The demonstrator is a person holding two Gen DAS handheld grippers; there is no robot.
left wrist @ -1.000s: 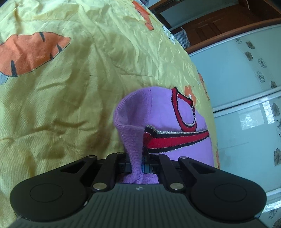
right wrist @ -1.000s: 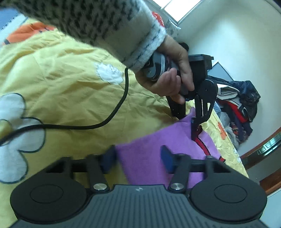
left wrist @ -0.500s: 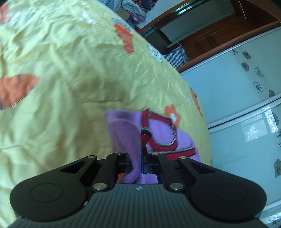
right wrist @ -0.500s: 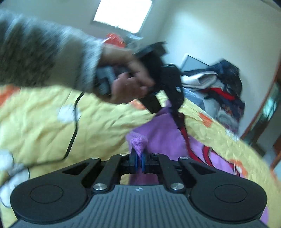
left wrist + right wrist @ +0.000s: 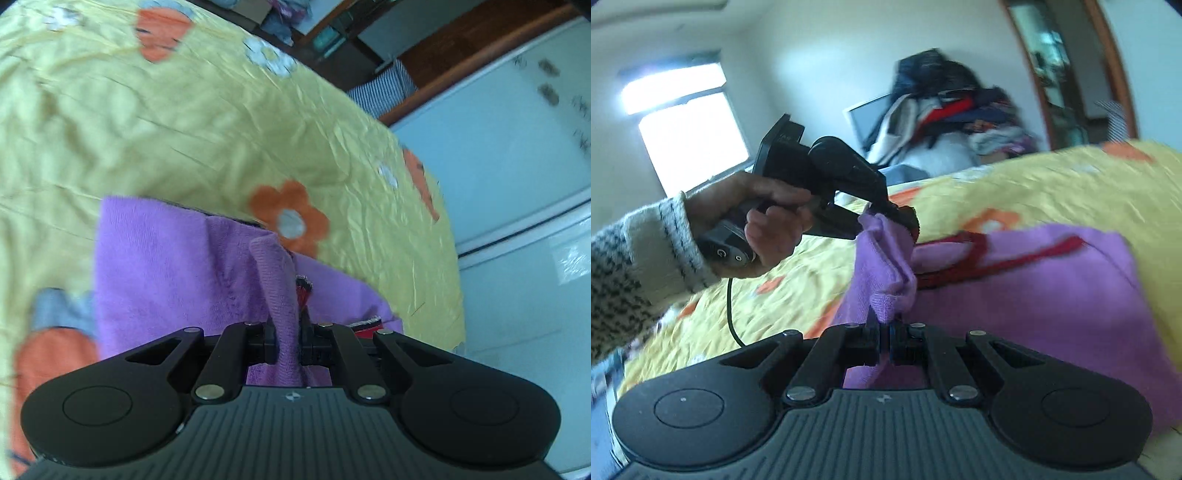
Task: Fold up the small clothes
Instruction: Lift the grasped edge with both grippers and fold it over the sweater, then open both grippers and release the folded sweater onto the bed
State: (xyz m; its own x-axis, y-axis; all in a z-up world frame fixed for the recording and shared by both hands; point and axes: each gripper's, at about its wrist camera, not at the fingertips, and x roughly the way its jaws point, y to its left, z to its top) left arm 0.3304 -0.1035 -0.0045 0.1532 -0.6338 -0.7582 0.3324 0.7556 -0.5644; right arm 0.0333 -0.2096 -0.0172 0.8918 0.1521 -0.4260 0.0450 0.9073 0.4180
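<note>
One purple garment [image 5: 177,273] with red-and-black trim lay partly on a bed covered by one yellow bedsheet [image 5: 184,122] printed with orange and white flowers; both grippers gripped it at once. The left gripper [image 5: 289,341] had its jaws nearly together, pinching a raised fold of the purple fabric that stood up between them; a bit of red trim showed just right of that fold. The right gripper [image 5: 884,341] was clamped tight on another bunched edge of the same garment [image 5: 1052,295]; its jaws had just been closing, with the fabric between them. In the right wrist view the left gripper [image 5: 886,214] appeared again, held in one hand [image 5: 764,225] with a speckled knit sleeve [image 5: 631,266]; its tips bit a purple corner beside the dark trim, so the cloth rose in a ridge between the two grippers; the rest of the garment spread flat to the right on the sheet, red trim lines crossing it. One black cable [image 5: 730,314] hung from the left gripper's handle. Behind the bed: one pile of mixed clothes [image 5: 953,114] against the wall; one bright window [image 5: 687,136]; one wooden door frame [image 5: 1115,66]. In the left wrist view, pale glass wardrobe panels [image 5: 517,221] with small flower marks stood past the bed edge. Both views were motion-blurred.
</note>
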